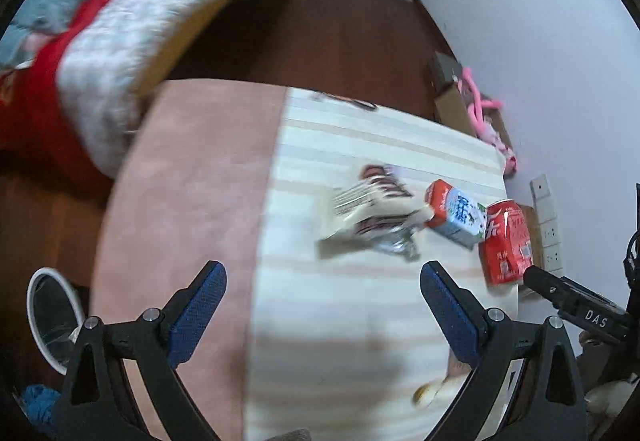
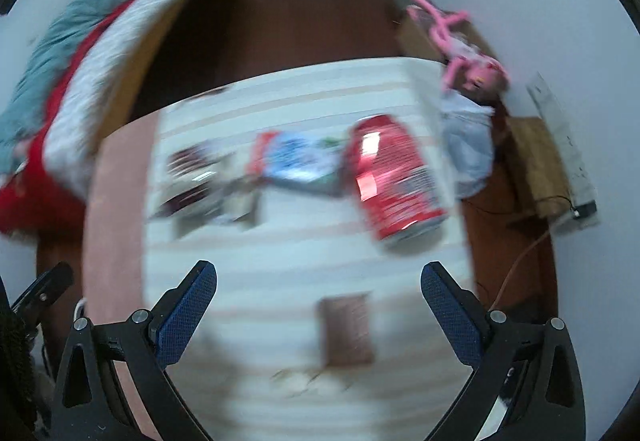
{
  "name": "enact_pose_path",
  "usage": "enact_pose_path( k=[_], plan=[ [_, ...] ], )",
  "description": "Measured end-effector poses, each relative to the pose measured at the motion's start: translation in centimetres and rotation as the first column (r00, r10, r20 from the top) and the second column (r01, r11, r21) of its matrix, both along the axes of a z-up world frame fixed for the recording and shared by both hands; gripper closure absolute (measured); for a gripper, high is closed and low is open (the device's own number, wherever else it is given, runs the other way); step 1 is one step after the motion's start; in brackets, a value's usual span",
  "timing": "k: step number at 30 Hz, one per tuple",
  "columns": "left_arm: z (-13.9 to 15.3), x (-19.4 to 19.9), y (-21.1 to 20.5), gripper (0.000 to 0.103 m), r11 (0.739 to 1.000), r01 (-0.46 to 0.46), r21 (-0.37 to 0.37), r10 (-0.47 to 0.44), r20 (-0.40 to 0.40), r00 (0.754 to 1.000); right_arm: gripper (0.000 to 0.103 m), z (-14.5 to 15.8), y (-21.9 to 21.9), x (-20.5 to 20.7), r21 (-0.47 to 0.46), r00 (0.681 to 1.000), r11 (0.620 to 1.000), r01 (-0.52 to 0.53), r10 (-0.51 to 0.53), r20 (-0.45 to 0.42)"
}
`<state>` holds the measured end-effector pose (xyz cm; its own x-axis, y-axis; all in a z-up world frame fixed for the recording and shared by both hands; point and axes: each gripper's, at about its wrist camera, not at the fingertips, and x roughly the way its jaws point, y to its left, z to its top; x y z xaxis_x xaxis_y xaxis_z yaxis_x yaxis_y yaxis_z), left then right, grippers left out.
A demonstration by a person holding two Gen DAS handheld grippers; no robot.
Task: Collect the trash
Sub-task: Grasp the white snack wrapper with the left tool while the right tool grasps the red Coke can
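While both tools hang above the striped cloth [image 1: 360, 145], the left gripper [image 1: 323, 283] fills the bottom of its frame with blue-padded jaws spread wide and nothing between them, and the right gripper [image 2: 319, 283] stands just as wide and empty in its own blurred view. At the lower right of the left view a black bar of the other tool carries the letters "DAS". At the lower left edge of that frame sits a white-rimmed waste bin [image 1: 52, 321] on the dark floor. Toward mid-frame right lies the trash: a crumpled snack wrapper [image 1: 372, 217], its print unreadable, touching a small red, white and blue drink carton [image 1: 456, 215] with blue characters, which touches a red soda can [image 1: 506, 241] lying on its side at the cloth's right edge, with white script too small to read. Farther up, a pink plush toy [image 1: 486, 113] lies against the wall, and a bed with red and teal bedding [image 1: 120, 1] fills the upper left.
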<state>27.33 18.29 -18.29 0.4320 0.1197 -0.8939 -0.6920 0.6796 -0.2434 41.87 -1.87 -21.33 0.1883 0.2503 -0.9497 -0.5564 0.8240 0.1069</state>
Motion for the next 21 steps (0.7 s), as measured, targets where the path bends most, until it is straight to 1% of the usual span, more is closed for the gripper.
enact_pose_path(
  k=[2,3,6,8,11,13,15,17,21],
  plan=[
    [-1.5,2.9,0.4,0.004,0.999,0.017,-0.04,-0.017,-0.019,1.0,0.0,-1.4,-0.1,2.3,-0.026,1.0,1.0,0.016,-0.017,-0.011],
    [-2.1,3.4,0.4,0.004,0.999,0.017,-0.051,-0.018,-0.024,1.0,0.0,-2.2,0.0,3.5,-0.043,1.0,0.999,0.018,-0.019,-0.014],
    [-4.3,6.0,1.0,0.004,0.993,0.031,-0.115,-0.037,-0.044,0.998,0.0,-4.1,0.6,6.1,-0.084,1.0,0.996,0.008,-0.01,-0.027],
    [-5.3,6.9,1.1,0.005,0.99,0.046,-0.132,-0.053,-0.047,0.997,0.0,-5.4,1.2,7.2,-0.093,0.999,0.996,0.004,-0.008,-0.047],
    [-6.7,8.5,1.3,0.005,0.99,0.08,-0.12,-0.087,-0.061,0.994,0.0,-6.9,2.0,8.3,-0.109,0.996,0.994,-0.007,-0.002,-0.085],
    [-7.2,8.9,1.3,0.009,0.989,0.095,-0.113,-0.104,-0.073,0.992,0.0,-7.7,2.4,8.9,-0.121,0.996,0.993,-0.014,0.002,-0.094],
    [-7.6,9.4,1.3,0.02,0.989,0.109,-0.102,-0.118,-0.083,0.99,0.0,-8.5,2.5,9.2,-0.13,0.994,0.991,-0.022,0.009,-0.105],
    [-7.6,9.5,1.0,0.02,0.989,0.122,-0.087,-0.13,-0.09,0.987,0.0,-9.0,2.7,9.3,-0.13,0.993,0.991,-0.026,0.01,-0.121],
    [-7.3,9.4,0.8,0.038,0.99,0.135,-0.049,-0.139,-0.089,0.986,0.0,-9.1,3.1,9.4,-0.118,0.993,0.993,-0.027,0.012,-0.12]
  ],
)
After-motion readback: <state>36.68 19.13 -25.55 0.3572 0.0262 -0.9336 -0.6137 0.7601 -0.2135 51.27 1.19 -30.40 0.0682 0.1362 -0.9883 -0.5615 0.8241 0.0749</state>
